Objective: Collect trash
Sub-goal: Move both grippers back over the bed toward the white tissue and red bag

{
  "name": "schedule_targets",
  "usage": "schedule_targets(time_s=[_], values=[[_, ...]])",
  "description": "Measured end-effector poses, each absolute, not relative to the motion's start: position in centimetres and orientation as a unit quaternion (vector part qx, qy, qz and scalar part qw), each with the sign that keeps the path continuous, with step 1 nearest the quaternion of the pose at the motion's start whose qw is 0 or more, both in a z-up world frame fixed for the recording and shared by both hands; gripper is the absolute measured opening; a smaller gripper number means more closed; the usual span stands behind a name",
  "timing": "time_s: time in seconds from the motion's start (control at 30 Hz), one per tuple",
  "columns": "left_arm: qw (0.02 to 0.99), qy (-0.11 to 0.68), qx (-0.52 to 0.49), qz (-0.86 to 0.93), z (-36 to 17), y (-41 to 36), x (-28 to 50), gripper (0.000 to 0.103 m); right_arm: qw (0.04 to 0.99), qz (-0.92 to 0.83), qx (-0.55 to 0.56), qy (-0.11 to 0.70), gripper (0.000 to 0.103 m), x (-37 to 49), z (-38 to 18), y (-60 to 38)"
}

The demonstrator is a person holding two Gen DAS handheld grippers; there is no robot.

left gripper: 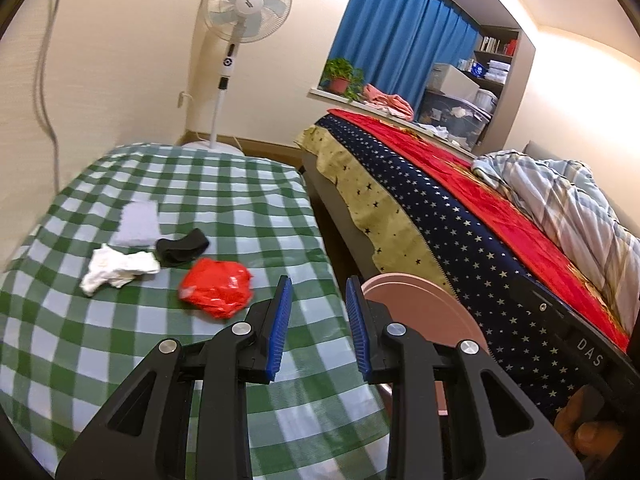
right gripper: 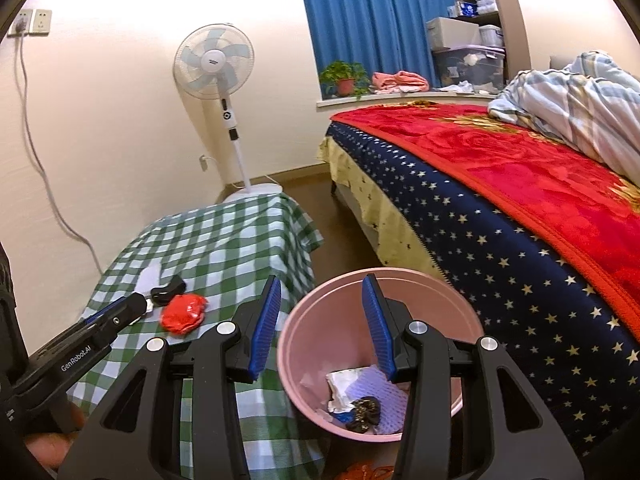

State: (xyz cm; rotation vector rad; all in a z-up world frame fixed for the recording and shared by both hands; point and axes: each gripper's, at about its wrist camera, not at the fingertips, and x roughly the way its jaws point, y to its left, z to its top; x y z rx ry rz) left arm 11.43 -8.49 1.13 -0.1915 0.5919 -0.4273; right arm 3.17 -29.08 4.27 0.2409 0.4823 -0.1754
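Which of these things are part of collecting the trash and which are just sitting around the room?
Part of the job:
red wrapper
white tissue
black scrap
pale sheet
pink bin, already holding some trash
left gripper and right gripper, both empty

Just lying about:
fan
potted plant
bed
curtain

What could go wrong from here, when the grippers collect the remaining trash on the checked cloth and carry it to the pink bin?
1. The red plastic bag, black item and white tissue lie close together, so a grab at one may drag another.
2. The pink bin stands beside the table, below its edge; light trash released early may miss it.
3. The checked cloth is loose; the left gripper might pinch it.
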Motion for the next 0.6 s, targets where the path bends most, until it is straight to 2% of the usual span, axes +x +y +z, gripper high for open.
schedule_targets(time_s=[0.27,0.6], values=[[0.938,0.287,-0.095,-0.172,0.7,-5.5,11.3,0.028,0.963,-0.055,0.119,0.237,0.042,4.0,4.2,-26.8],[0.945,0.294,-0.108,-0.094,-1.3,-1.1,11.8,0.026,0.960,0.000,0.140,0.243,0.034,6.9,3.0,-23.8]])
